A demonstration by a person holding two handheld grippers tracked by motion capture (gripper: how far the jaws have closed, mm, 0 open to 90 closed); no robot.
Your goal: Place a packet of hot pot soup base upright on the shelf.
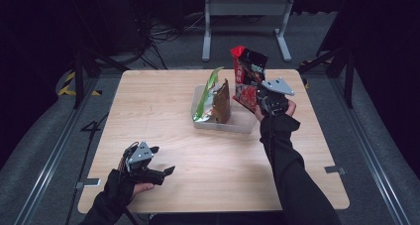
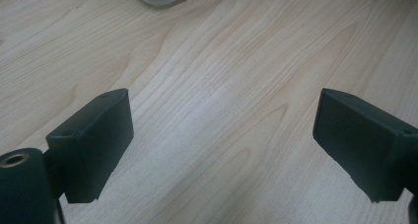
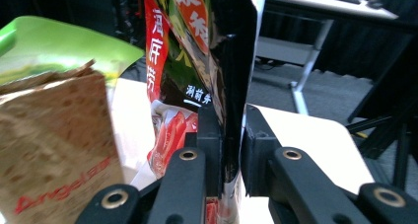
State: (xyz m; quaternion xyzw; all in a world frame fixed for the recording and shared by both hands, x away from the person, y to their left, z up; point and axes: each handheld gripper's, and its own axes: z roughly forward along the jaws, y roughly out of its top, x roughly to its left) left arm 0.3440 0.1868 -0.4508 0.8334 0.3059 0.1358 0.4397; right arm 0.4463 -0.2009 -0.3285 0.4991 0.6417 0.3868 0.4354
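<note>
The right gripper (image 3: 230, 150) is clamped on the side edge of a red and black snack bag (image 3: 207, 61), the thin foil seam being pinched flat between the two jaws so that the bag hangs upright from a firm part and not from its soft belly. In the high view the right gripper (image 1: 265, 102) is held at the right end of a clear shallow tray (image 1: 233, 125), and the red and black snack bag (image 1: 247, 76) is kept standing tall at that end, seemingly raised over the tray's right rim; whether its lower edge rests in the tray or is lifted free of it cannot be told, since the gripper and hand cover it. A grip so low on the bag's edge is judged to suit either setting it among the others or drawing it out. Just beside it, two more bags are stood on edge in the tray: a brown bag (image 3: 54, 145) with red lettering, and a green bag (image 3: 64, 46) behind it, both leaning on each other for support. The bottoms of these are cut off in the right gripper view, and the print on all three is too broken up to be read whole. The left gripper (image 2: 222, 145) is held with its jaws spread wide and nothing between them, low over the bare wooden table (image 2: 222, 61), well apart from the tray, a corner of which is glimpsed at the top of the left gripper view. In the high view the left gripper (image 1: 148, 166) is parked near the table's front left, apparently idle.
</note>
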